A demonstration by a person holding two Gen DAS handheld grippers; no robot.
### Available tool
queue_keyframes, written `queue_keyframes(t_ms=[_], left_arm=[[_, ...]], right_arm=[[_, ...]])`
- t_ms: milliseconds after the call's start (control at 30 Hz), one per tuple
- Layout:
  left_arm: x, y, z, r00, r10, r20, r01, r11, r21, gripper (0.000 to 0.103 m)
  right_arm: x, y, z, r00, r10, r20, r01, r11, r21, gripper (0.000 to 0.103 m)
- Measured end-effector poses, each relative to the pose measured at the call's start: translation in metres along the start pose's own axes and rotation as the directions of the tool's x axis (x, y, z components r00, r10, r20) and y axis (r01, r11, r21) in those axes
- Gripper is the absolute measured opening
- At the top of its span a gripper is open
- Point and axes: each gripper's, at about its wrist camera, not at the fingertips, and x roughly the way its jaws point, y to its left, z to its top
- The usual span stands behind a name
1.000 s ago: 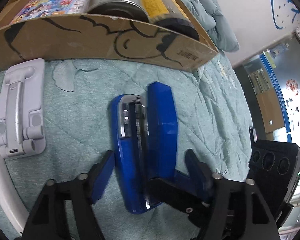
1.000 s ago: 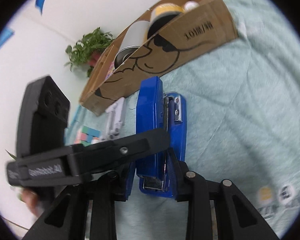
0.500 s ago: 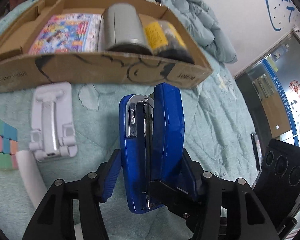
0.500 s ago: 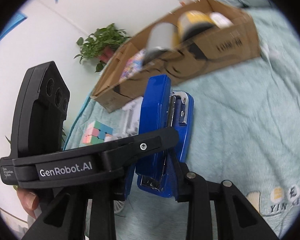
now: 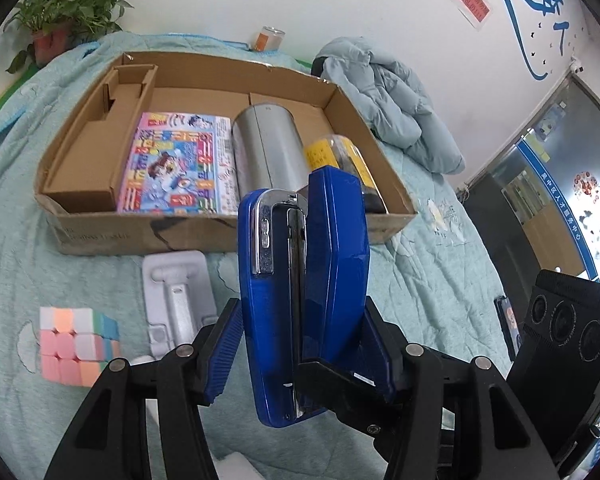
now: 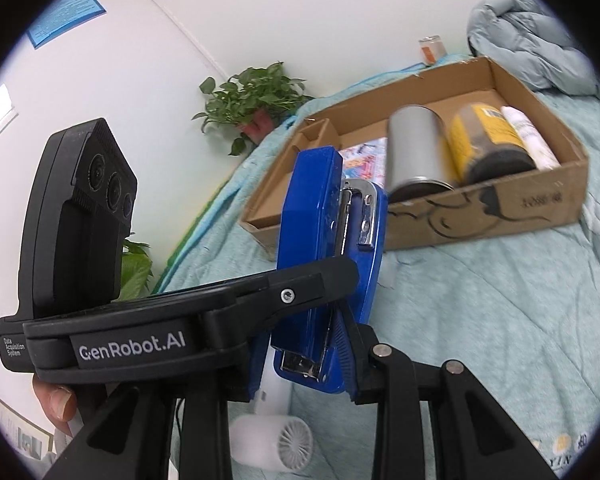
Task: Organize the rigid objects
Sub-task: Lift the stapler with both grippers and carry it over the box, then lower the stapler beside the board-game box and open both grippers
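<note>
A large blue stapler (image 5: 300,288) is held on its side, lifted above the bed, with both grippers shut on it. My left gripper (image 5: 300,344) clamps its rear part; my right gripper (image 6: 304,344) grips it too, its own view (image 6: 332,240) showing the stapler between the pads. The left gripper's black body crosses in front in the right wrist view. Beyond stands an open cardboard box (image 5: 100,236) holding a colourful booklet (image 5: 180,168), a silver can (image 5: 268,148) and a yellow-labelled jar (image 5: 340,160).
On the teal quilt lie a white phone stand (image 5: 178,292), a pastel puzzle cube (image 5: 76,344) and a white handheld fan (image 6: 276,440). A crumpled grey jacket (image 5: 388,92) lies behind the box. A potted plant (image 5: 60,16) stands at the far left.
The stapler has been lifted off the quilt, both grippers rising with it. The box interior has come into view and the left gripper's pads have closed onto the stapler.
</note>
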Motion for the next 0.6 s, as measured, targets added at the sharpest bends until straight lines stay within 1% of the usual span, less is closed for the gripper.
queue_keyframes(t_ms=[200,467,600], left_arm=[[-0.01,0.012,0.021,1.0,0.008,0.019,-0.008,1.0,0.013,0.054],[-0.015,0.026,0.057,0.998,0.019,0.053,-0.02,1.0,0.013,0.054],[-0.014,0.04,0.077,0.998,0.025,0.055,-0.025,1.0,-0.001,0.054]], right_arm=[[0.01,0.007,0.016,1.0,0.012,0.004,-0.012,1.0,-0.014,0.03],[0.028,0.02,0.048,1.0,0.013,0.005,-0.013,0.998,-0.064,0.03],[0.041,0.023,0.064,1.0,0.016,-0.016,-0.018,0.996,-0.085,0.03]])
